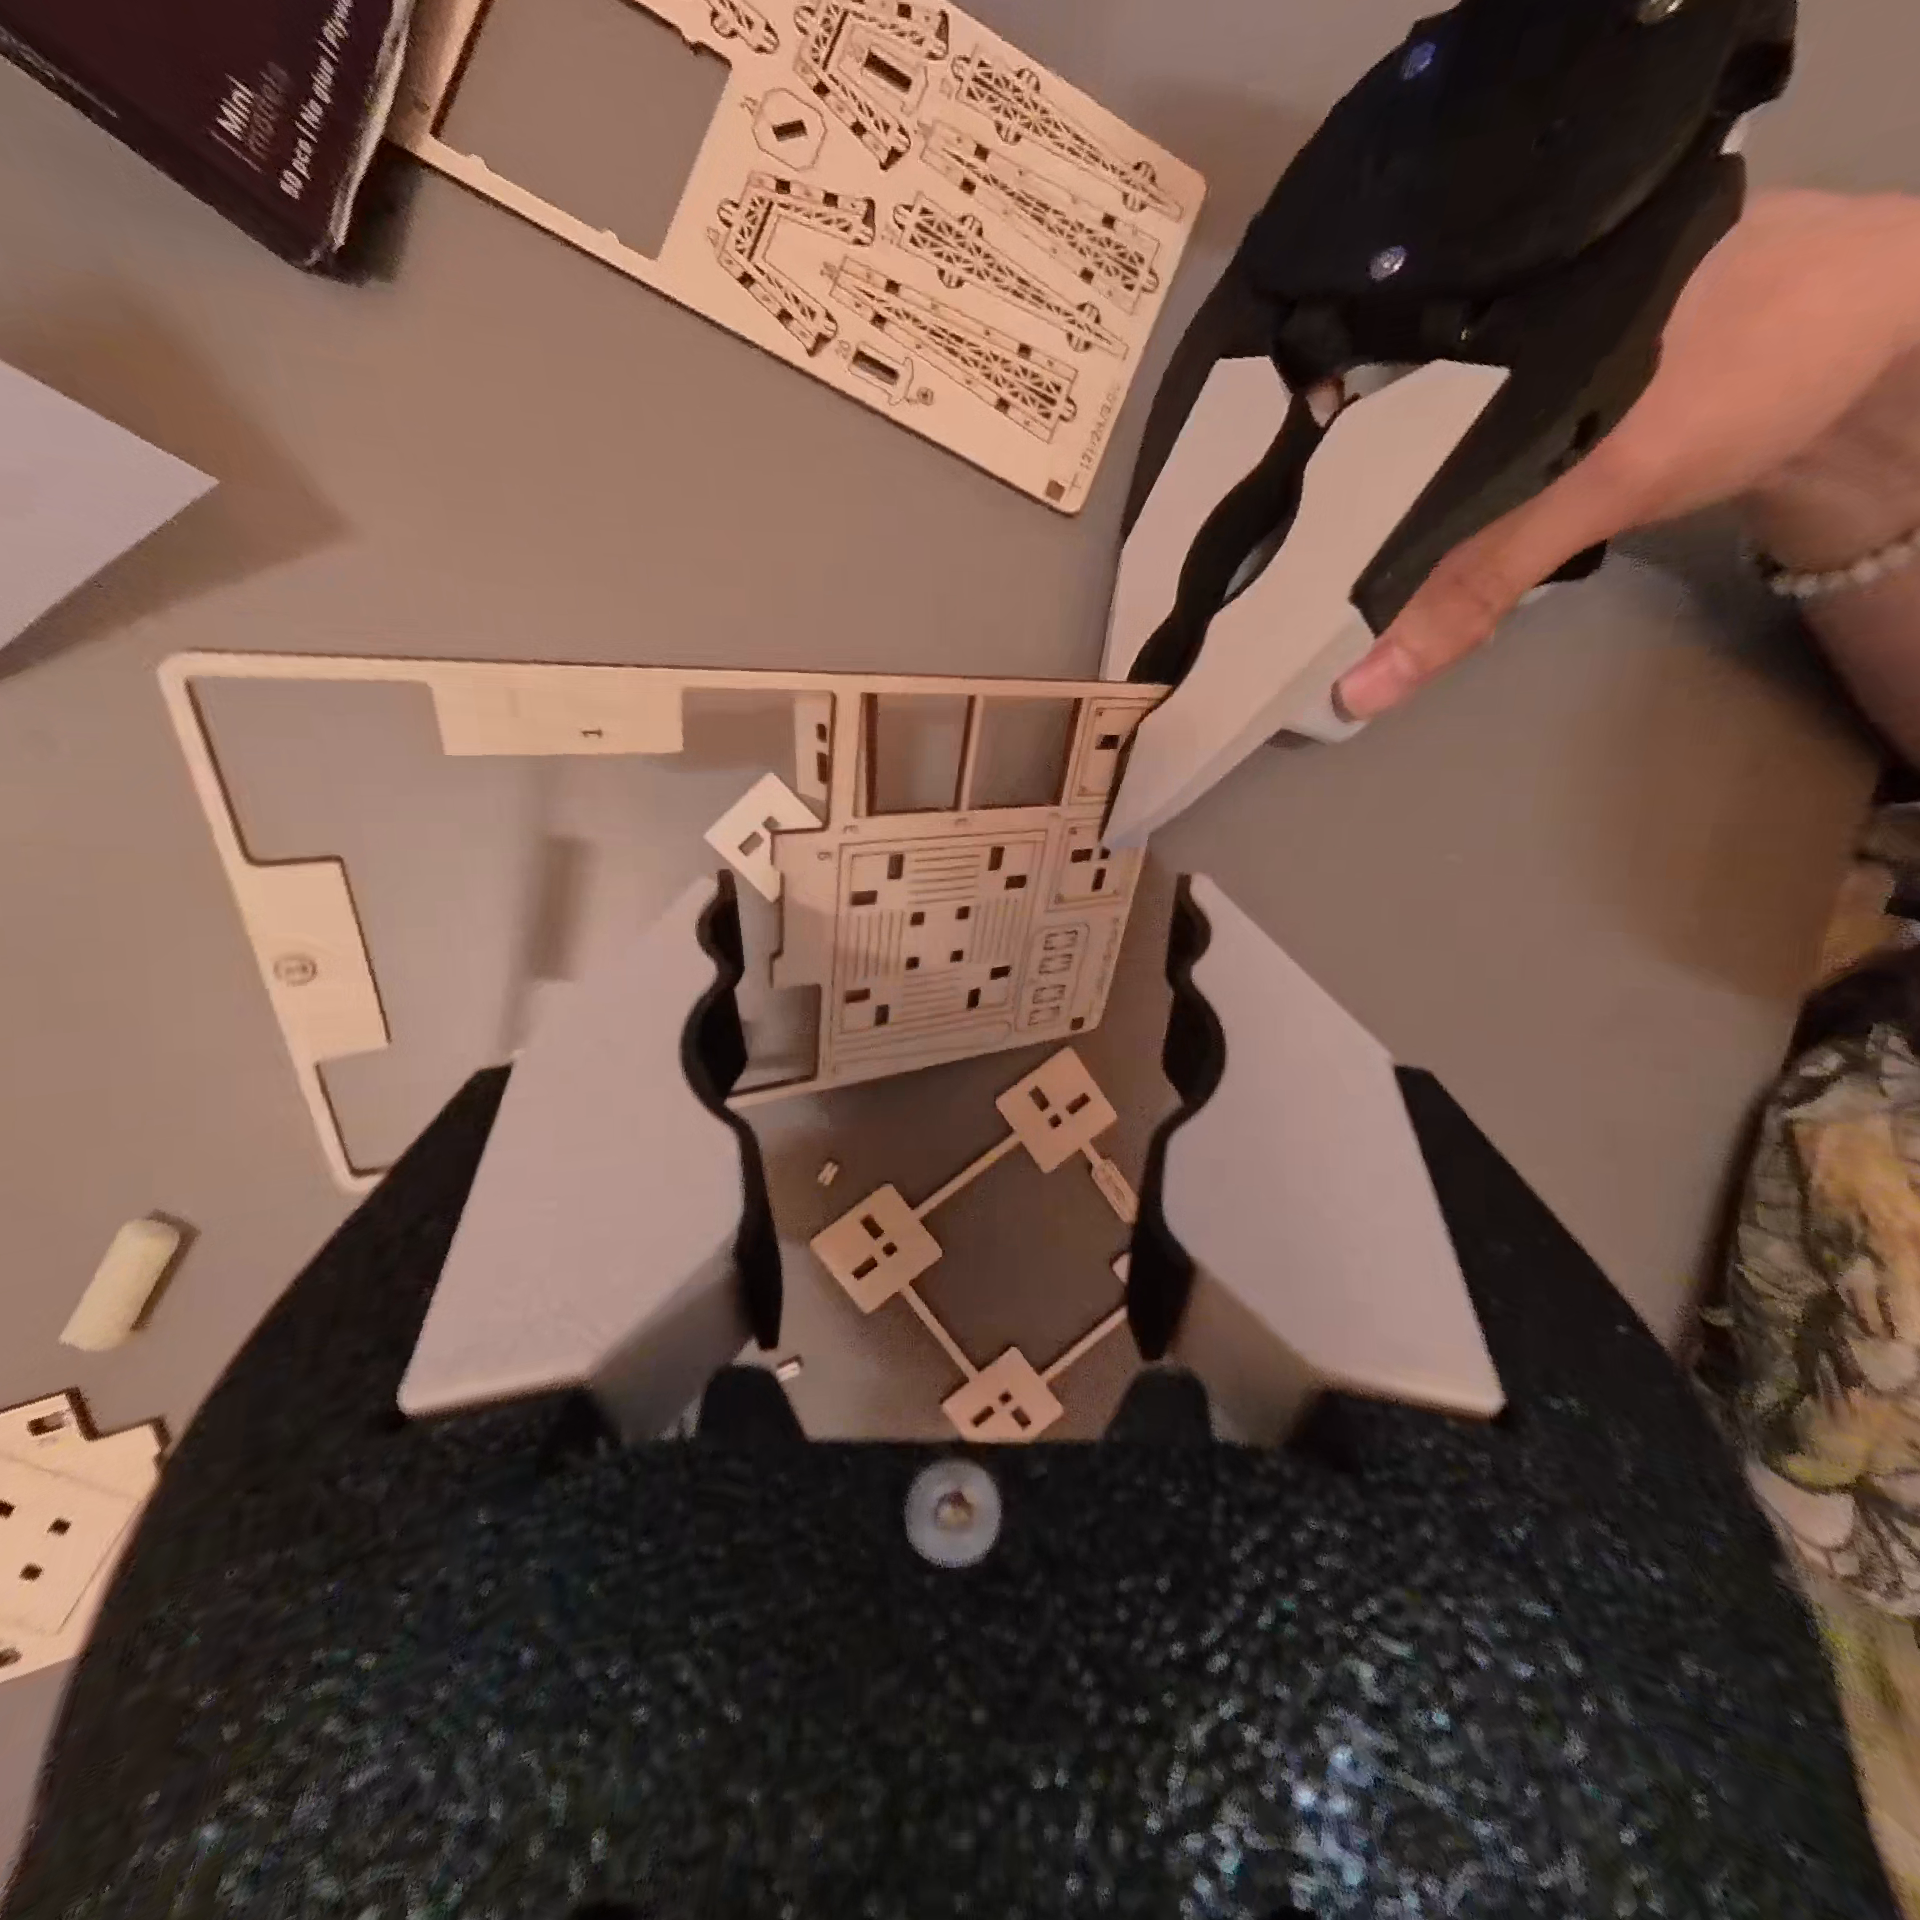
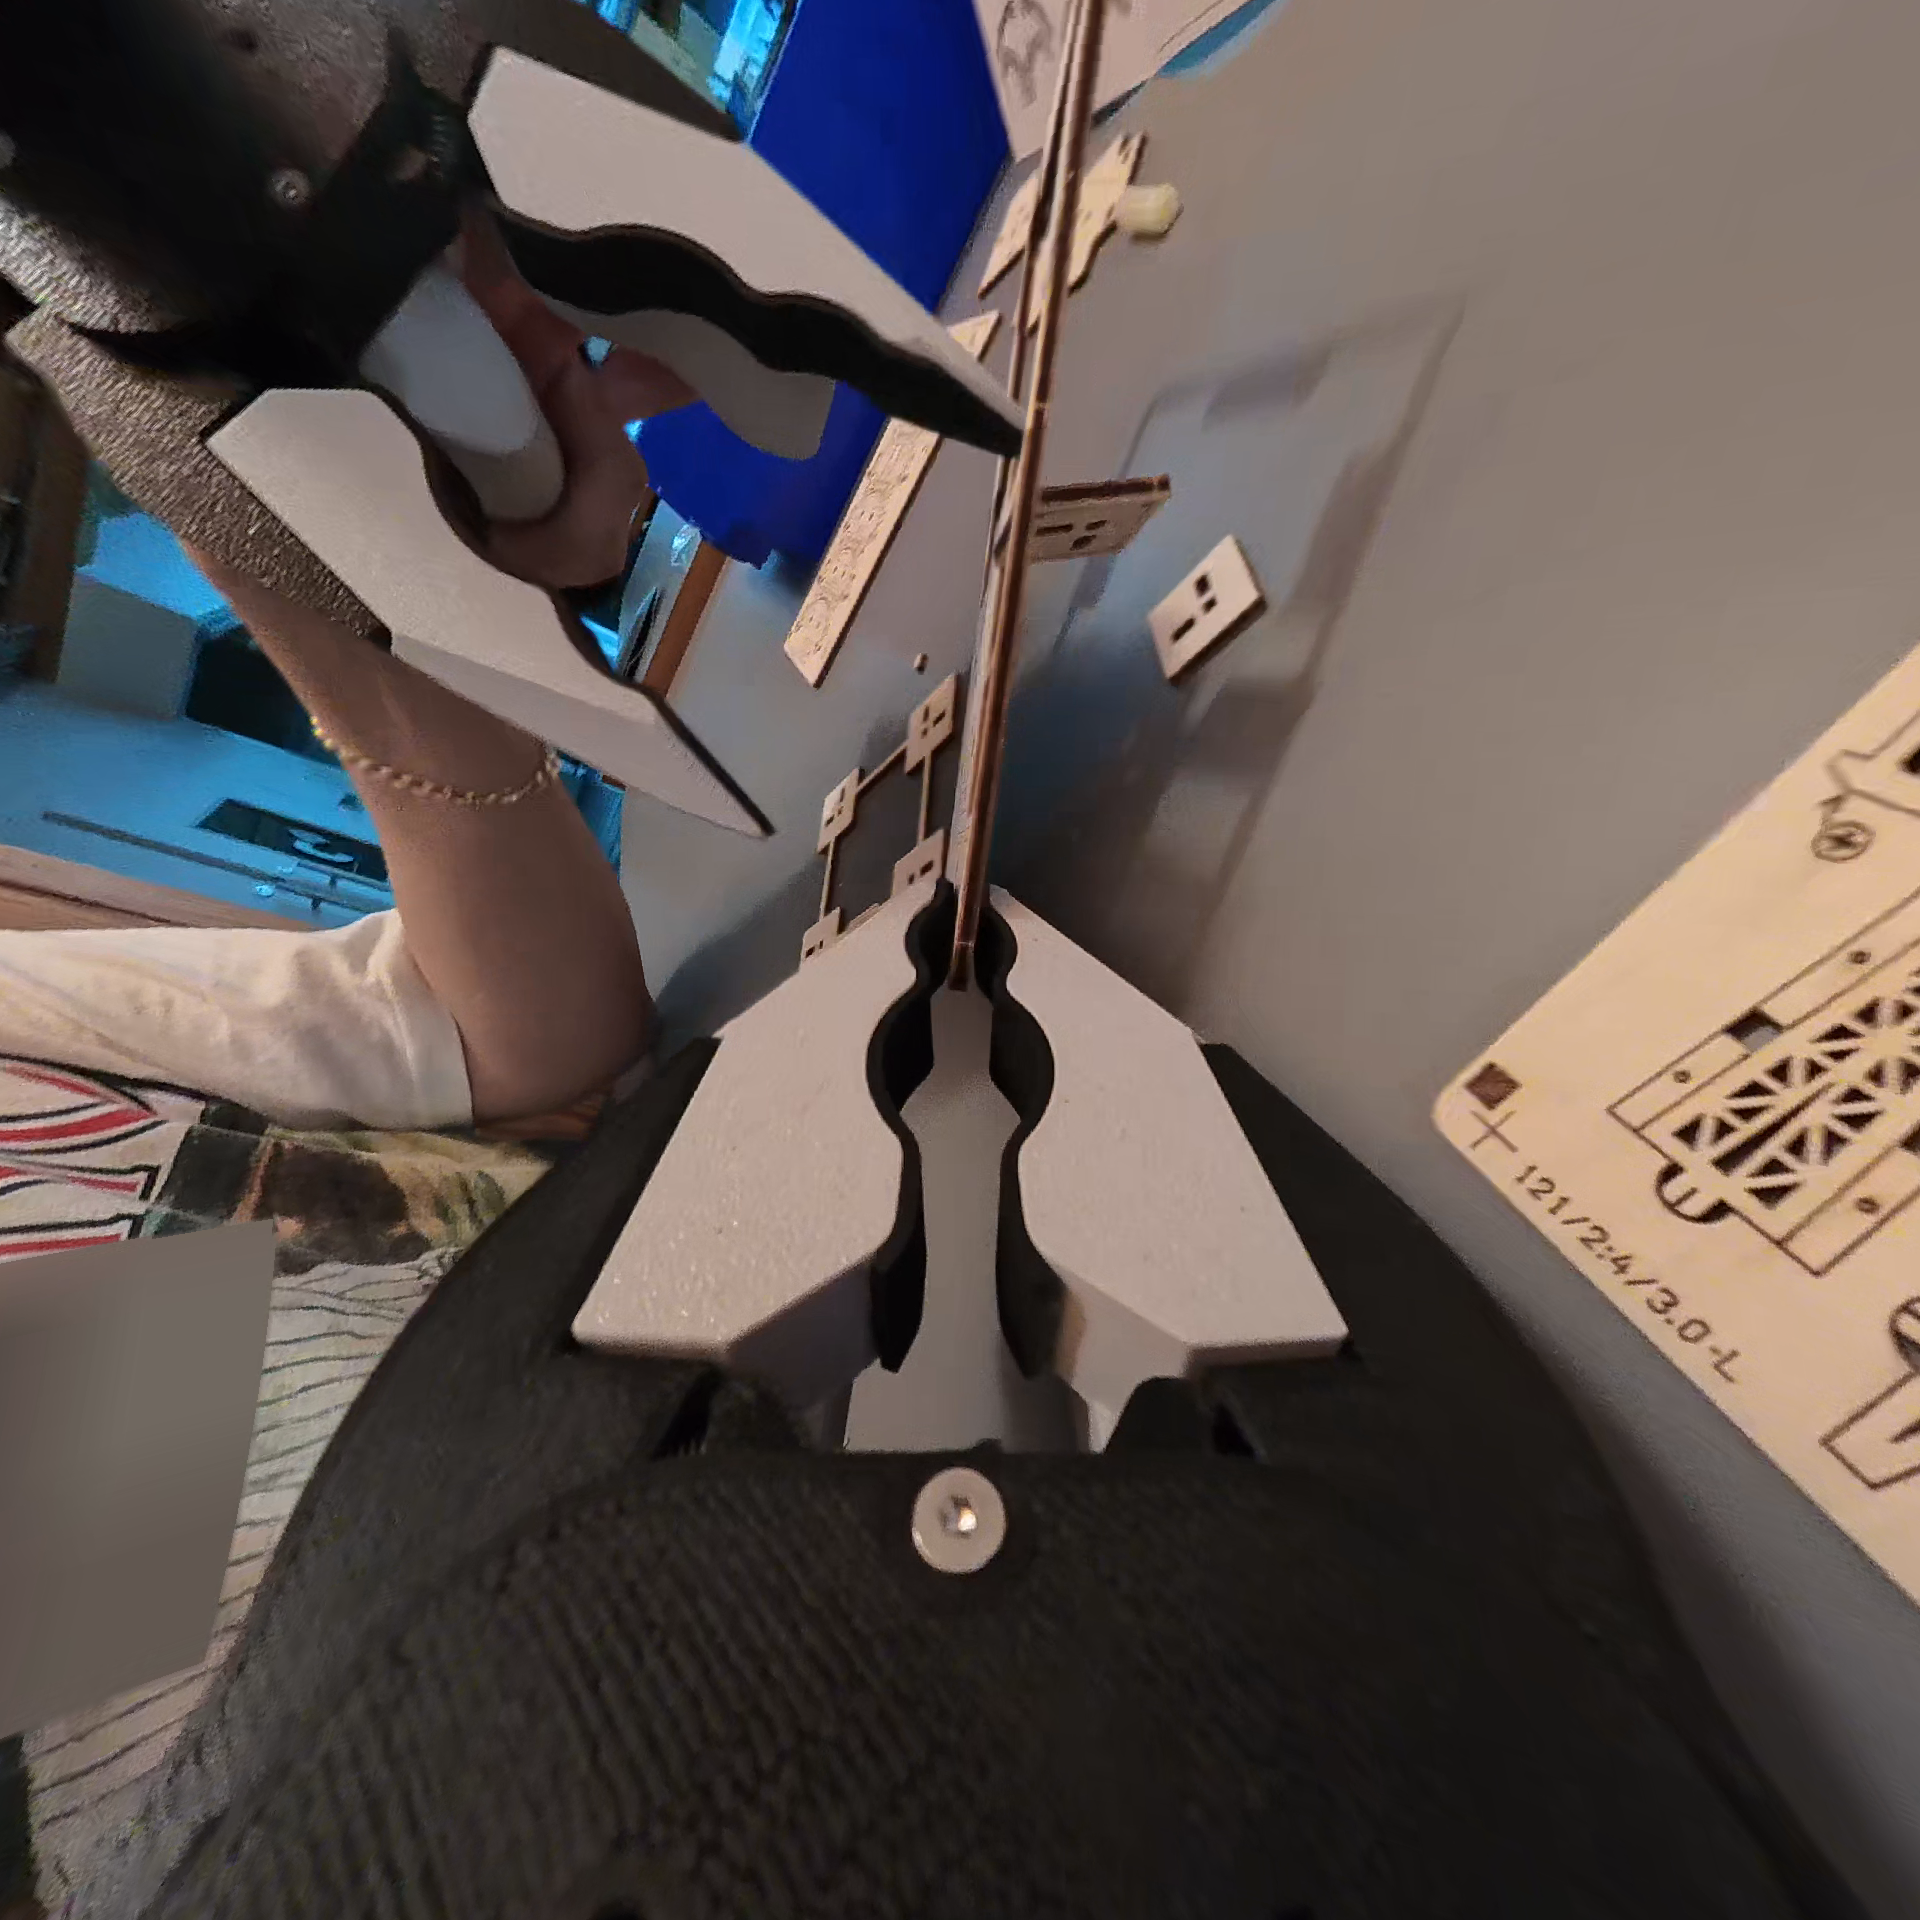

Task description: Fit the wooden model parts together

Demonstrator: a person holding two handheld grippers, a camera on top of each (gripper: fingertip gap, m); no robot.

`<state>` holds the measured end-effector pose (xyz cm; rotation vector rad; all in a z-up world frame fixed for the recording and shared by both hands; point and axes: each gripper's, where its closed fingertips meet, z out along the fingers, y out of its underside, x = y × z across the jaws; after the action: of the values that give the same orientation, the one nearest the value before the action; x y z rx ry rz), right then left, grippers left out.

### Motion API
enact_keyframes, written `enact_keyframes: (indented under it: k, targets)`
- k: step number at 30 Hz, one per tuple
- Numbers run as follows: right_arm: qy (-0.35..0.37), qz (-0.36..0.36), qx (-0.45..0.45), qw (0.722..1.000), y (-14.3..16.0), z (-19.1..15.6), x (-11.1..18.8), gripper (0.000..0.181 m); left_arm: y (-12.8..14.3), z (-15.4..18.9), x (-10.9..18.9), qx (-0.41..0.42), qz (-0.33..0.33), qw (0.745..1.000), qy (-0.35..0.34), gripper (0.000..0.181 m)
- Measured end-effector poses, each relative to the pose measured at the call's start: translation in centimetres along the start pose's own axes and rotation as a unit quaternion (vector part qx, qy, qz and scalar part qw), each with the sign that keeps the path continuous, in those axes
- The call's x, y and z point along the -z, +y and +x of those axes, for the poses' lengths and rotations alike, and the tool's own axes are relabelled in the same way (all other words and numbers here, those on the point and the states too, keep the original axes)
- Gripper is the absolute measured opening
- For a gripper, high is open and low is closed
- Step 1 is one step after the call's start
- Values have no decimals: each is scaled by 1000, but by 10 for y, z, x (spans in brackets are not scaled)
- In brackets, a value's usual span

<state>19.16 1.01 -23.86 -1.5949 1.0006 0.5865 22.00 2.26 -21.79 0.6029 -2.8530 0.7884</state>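
My right gripper is shut on the edge of a partly emptied laser-cut plywood sheet and holds it tilted up off the grey table. In the left wrist view the sheet faces me, with the right gripper clamped on its right edge. My left gripper is open, its fingers on either side of the sheet's lower right panel. In the right wrist view one fingertip of the left gripper touches the sheet. A small square part hangs partly out of the sheet.
A thin wooden frame with four square pads lies on the table under the sheet. A second part sheet, a dark box, white paper, a pale stick and a loose wooden part lie around. The left gripper's tips are roughly 5 cm from the right gripper's. My left gripper's tips are some 15 cm from the pale stick. It turns up in the right wrist view as well.
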Motion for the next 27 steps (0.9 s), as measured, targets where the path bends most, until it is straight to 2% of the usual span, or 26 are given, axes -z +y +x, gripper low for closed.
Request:
enact_keyframes:
  k: [4, 7, 12, 15, 20, 24, 27]
  targets:
    - [-24, 13, 17, 999, -3, -10, 4, 1, 6, 0, 6, 1, -1, 1000, 9, 69]
    - [-43, 14, 17, 999, -2, -15, 6, 1, 7, 7, 13, -15, -7, 1000, 7, 67]
    - [-55, 22, 20, 998, -4, -19, 9, 1, -5, 27, 32, -45, 37, 998, 30, 67]
    - [-63, 41, 16, 997, -10, -20, 17, 1, -9, 28, 43, -48, 63, 996, 33, 68]
    - [-46, 110, 18, 993, -28, -15, 48, 1, -14, 9, 62, -33, 108, 994, -12, 64]
    - [-21, 194, 2, 981, -34, -12, 86, 1, -2, -16, 49, -2, 76, 996, -46, 59]
    - [39, 263, 31, 964, -37, -11, 121, 1, 0, -20, 35, 7, 60, 997, -37, 54]
